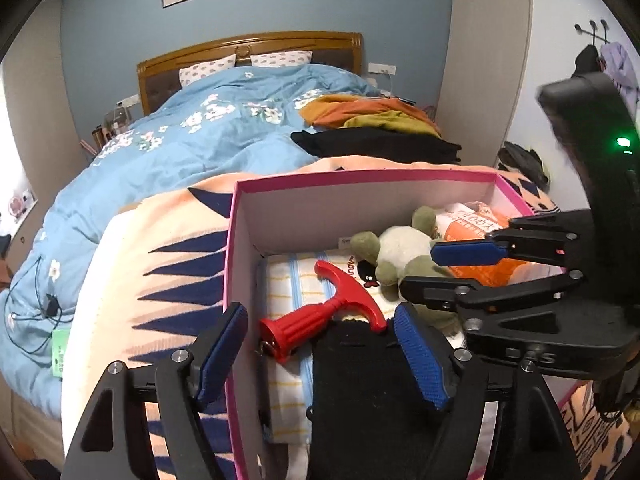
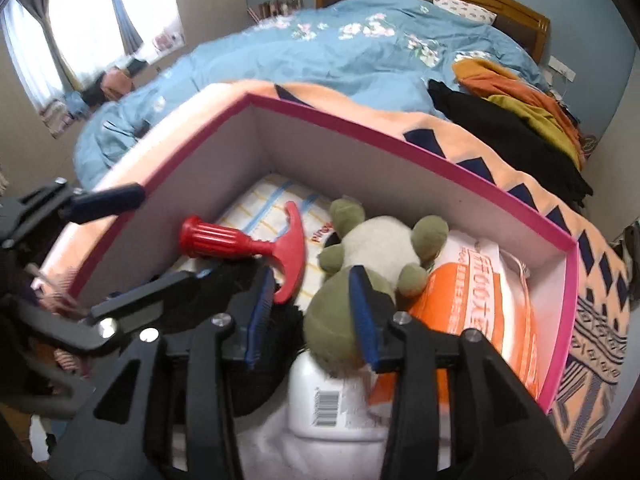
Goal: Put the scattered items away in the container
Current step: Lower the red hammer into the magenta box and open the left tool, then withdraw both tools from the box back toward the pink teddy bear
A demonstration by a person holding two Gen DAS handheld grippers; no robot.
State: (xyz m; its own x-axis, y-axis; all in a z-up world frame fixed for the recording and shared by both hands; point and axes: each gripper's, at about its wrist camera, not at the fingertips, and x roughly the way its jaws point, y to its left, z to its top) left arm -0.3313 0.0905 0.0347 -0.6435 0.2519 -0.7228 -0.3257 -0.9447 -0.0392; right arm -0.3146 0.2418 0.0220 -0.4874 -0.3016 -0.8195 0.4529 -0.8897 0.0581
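A pink-rimmed cardboard box (image 1: 280,184) (image 2: 400,130) sits on a peach patterned blanket on the bed. Inside lie a red T-handled tool (image 1: 320,316) (image 2: 248,244), a green and cream plush turtle (image 1: 396,252) (image 2: 372,256), an orange and white packet (image 1: 476,228) (image 2: 480,312), a striped cloth (image 1: 292,280), a black fabric item (image 1: 352,384) (image 2: 240,280) and a white bottle (image 2: 332,404). My left gripper (image 1: 320,356) is open, straddling the box's left wall over the black item. My right gripper (image 2: 312,316) is open above the turtle, also in the left wrist view (image 1: 436,266).
A blue floral duvet (image 1: 192,140) covers the bed. Orange, mustard and black clothes (image 1: 372,128) (image 2: 520,108) are piled behind the box. A wooden headboard (image 1: 248,46) stands at the far wall. A window with curtains (image 2: 80,20) is at the left.
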